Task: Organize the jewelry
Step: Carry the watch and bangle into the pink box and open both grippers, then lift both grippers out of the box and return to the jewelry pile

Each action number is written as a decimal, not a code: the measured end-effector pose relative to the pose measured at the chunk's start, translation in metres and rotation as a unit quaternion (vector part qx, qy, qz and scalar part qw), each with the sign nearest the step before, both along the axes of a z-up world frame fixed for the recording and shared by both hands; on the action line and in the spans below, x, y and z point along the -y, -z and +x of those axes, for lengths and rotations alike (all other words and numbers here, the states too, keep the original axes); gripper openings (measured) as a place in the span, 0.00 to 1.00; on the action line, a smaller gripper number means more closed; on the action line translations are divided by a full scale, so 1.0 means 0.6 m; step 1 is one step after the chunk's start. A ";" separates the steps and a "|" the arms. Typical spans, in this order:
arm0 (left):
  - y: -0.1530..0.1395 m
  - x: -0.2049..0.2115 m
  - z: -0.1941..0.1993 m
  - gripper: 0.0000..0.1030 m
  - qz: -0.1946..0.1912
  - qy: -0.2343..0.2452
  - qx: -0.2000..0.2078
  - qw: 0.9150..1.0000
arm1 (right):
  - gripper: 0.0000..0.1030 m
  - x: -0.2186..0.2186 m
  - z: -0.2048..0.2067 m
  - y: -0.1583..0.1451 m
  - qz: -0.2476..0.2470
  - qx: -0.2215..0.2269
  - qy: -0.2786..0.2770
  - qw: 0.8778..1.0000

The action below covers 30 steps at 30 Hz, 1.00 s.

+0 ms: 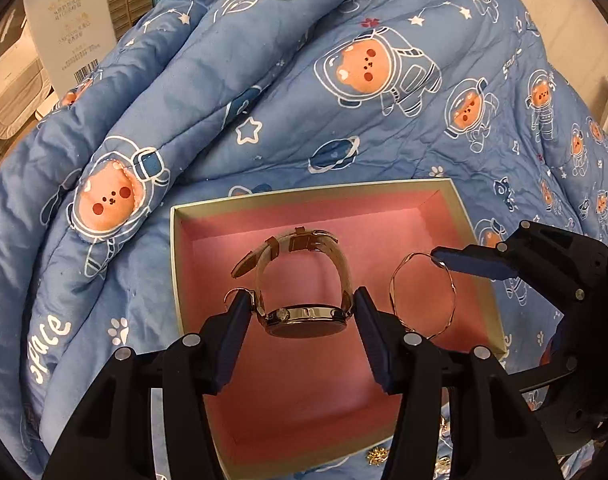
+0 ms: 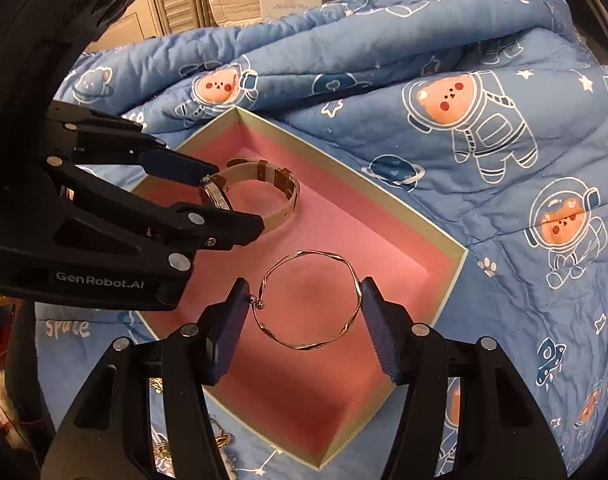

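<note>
A pink-lined open box (image 1: pixel 456 200) (image 2: pixel 444 264) lies on a blue bedspread. My left gripper (image 1: pixel 302 316) (image 2: pixel 218 196) is shut on a wristwatch (image 1: pixel 304 320) (image 2: pixel 264 192) with a tan strap, holding it by the case over the box. My right gripper (image 2: pixel 304 312) (image 1: pixel 440 260) is shut on a thin twisted gold bangle (image 2: pixel 312 300) (image 1: pixel 422 296), holding it over the box beside the watch.
The blue quilt (image 1: pixel 264 100) with astronaut-bear print is bunched up behind the box. Small gold jewelry pieces (image 1: pixel 378 456) (image 2: pixel 220 440) lie on the quilt in front of the box. White cartons (image 1: pixel 68 20) stand at the back left.
</note>
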<state>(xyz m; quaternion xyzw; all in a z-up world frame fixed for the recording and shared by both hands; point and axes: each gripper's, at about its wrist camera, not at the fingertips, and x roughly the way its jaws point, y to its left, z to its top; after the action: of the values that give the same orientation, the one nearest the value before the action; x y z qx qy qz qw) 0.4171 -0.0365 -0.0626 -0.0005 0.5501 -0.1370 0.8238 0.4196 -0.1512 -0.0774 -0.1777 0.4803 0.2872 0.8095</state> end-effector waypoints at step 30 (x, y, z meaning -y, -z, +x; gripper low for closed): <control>-0.049 -0.043 -0.033 0.86 -0.024 -0.032 0.073 0.997 | 0.74 -0.028 0.017 0.007 0.001 0.029 -0.052 0.998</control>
<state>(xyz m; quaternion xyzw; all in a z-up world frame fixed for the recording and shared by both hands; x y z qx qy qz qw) 0.3973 -0.0107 -0.0333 -0.0280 0.4849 -0.1230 0.8654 0.4295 -0.1347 -0.0816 -0.2097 0.4460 0.3242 0.8075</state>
